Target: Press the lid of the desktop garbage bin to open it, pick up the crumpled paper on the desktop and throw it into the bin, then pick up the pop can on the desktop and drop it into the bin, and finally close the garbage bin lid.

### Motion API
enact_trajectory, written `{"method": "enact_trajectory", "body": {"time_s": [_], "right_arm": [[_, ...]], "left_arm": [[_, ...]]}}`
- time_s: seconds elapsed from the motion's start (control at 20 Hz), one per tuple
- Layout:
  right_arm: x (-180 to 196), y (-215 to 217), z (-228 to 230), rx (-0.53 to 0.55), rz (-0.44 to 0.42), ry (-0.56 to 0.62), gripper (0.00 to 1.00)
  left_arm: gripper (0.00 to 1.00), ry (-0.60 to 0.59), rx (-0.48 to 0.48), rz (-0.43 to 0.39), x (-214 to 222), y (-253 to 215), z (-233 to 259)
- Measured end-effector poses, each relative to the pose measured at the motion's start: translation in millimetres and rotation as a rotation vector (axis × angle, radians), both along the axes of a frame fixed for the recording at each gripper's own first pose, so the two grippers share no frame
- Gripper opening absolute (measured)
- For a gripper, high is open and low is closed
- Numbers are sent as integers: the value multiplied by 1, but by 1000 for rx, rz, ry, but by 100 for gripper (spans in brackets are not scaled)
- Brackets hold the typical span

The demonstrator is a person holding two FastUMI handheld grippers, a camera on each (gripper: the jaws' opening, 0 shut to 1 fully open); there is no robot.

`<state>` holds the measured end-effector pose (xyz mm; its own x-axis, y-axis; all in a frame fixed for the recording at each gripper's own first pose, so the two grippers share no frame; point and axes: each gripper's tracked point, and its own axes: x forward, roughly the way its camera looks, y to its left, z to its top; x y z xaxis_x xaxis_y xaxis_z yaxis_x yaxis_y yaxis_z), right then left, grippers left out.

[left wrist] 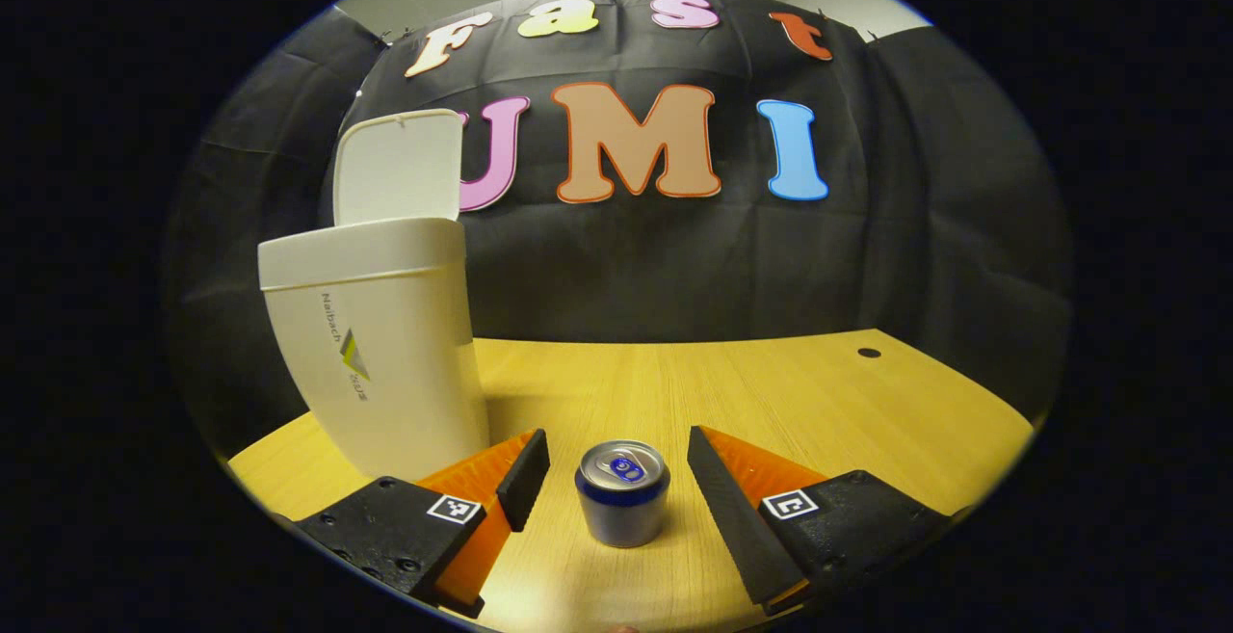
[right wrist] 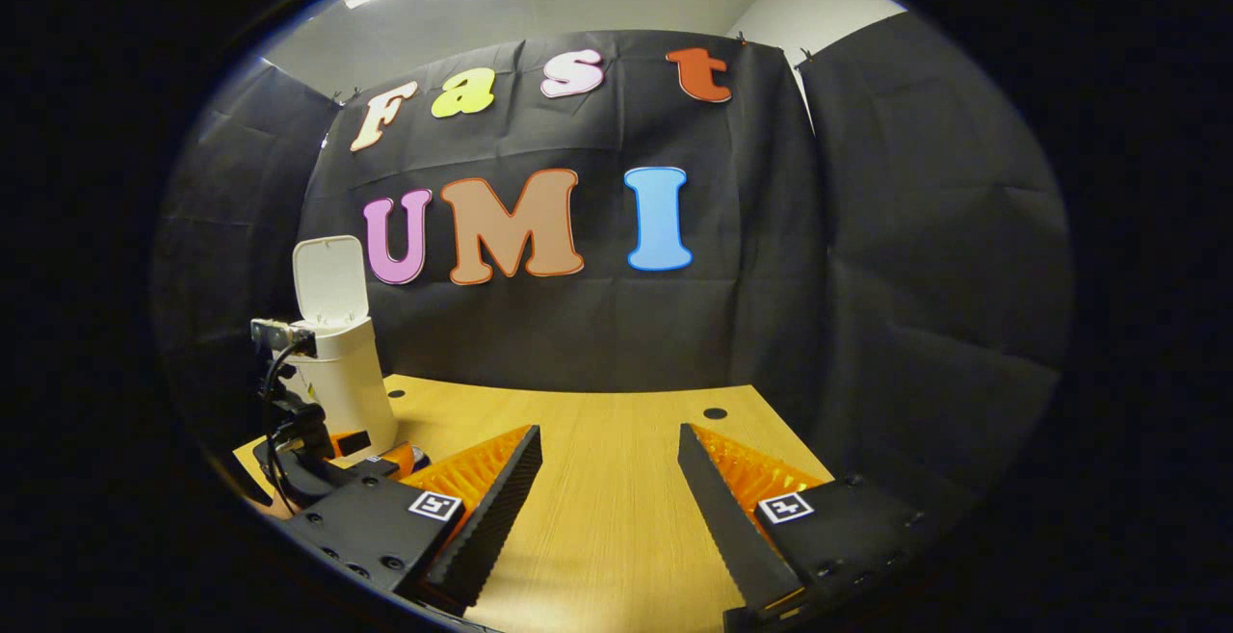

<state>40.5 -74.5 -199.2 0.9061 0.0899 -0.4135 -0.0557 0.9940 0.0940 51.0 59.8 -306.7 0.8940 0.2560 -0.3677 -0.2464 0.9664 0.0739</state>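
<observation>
The pale wooden desk (left wrist: 771, 392) spreads wide under both of my tools, with a small dark round hole (left wrist: 869, 353) near its far right edge. On its left side stands the tall white plastic garbage bin (left wrist: 380, 363), its flat white hinged lid (left wrist: 400, 166) swung up and standing open above the rim. In the right gripper view the same bin (right wrist: 347, 382) sits far off to the left, lid (right wrist: 330, 279) raised.

My left hand-held gripper (left wrist: 616, 474) has its jaws spread wide, one finger on each side of the small silver pop can with a blue band and blue tab (left wrist: 623, 493). The can stands upright on the desk between the fingers, touching neither, just to the right of the bin's base. I see this left hand-held gripper (right wrist: 371, 455) from the right gripper view too, low beside the bin with a black cable looping over it.

My right hand-held gripper (right wrist: 609, 479) is also spread open, holding nothing, over bare desk well to the right of the bin.
</observation>
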Motion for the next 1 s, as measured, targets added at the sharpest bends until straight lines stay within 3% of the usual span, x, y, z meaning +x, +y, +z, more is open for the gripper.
{"method": "enact_trajectory", "body": {"time_s": [0.15,0.25,0.3,0.4,0.5,0.55,0.6,0.65,1.0], "right_arm": [[-3,-7,-7,-24,-18,22,100],[-5,-10,-10,-40,-21,28,96],[-7,-12,-12,-48,-19,30,100],[-9,-10,-17,-64,-10,44,95],[-12,-6,-22,-79,6,65,100],[-13,-4,-23,-87,14,69,96],[-14,-2,-21,-93,23,66,100],[-13,3,-18,-98,30,60,96],[2,35,5,-61,89,10,96]], "left_arm": [[90,42,-19,14,4,3,-26],[90,64,-17,20,8,6,-41],[90,80,-19,15,10,6,-49],[91,118,-20,10,14,8,-67],[91,167,-28,12,12,10,-84],[90,173,-28,22,12,13,-85],[80,154,-27,21,15,15,-81],[78,149,-30,27,13,14,-74],[76,23,-2,-52,18,0,22]]}}
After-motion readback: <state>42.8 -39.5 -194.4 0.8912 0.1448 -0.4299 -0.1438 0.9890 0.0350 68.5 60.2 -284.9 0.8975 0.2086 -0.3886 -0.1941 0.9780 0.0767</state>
